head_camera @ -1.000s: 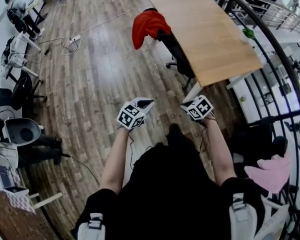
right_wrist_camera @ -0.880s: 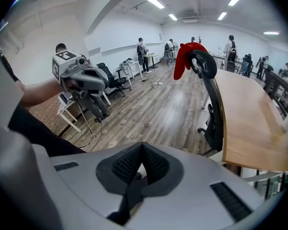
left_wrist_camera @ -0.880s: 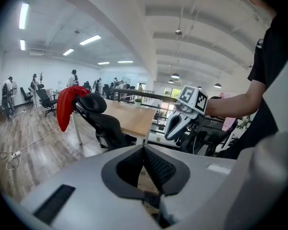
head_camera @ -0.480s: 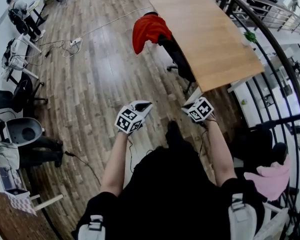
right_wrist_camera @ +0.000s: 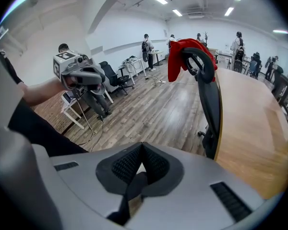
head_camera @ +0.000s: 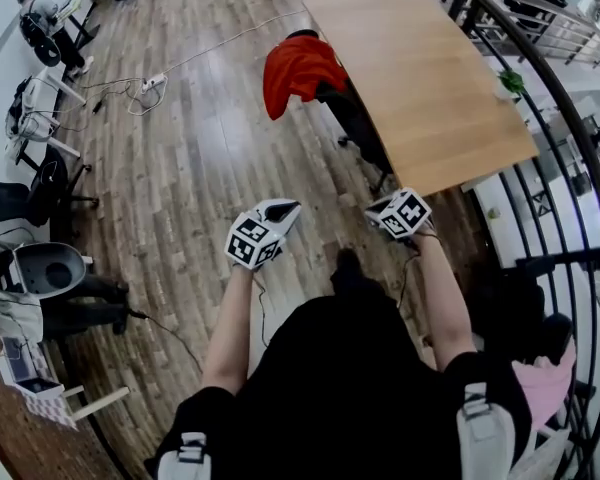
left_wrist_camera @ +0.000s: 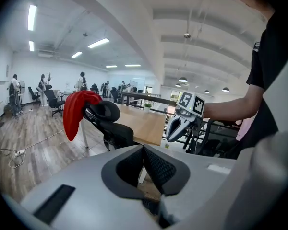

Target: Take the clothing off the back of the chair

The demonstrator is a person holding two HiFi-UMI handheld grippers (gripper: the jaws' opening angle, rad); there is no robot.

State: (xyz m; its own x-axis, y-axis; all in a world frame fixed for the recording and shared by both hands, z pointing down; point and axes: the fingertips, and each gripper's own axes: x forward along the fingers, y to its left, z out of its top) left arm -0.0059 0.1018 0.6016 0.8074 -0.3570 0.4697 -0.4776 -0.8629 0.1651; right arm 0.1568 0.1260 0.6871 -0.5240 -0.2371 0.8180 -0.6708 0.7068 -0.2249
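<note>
Closer now: over the last second the chair [head_camera: 352,118] and the red clothing [head_camera: 298,68] draped on its back have slid lower in the head view, and both claws have travelled forward with me.

Head view: left claw [head_camera: 283,210] and right claw [head_camera: 378,211] are held out side by side ahead of my body, well apart from the chair. The chair is tucked against the long edge of the wooden bench [head_camera: 420,68]. The clothing hangs over the top of the backrest, untouched.

Left gripper view: my claw is clenched, pads meeting, nothing between them. The clothing [left_wrist_camera: 76,110] caps the headrest, off to the left.

Right gripper view: this claw is likewise clenched on nothing. The chair shows edge-on, with the clothing [right_wrist_camera: 185,56] over its top.

Judgement: approach step only. I carry the claws closed for the walk; they must part before reaching the clothing.
</note>
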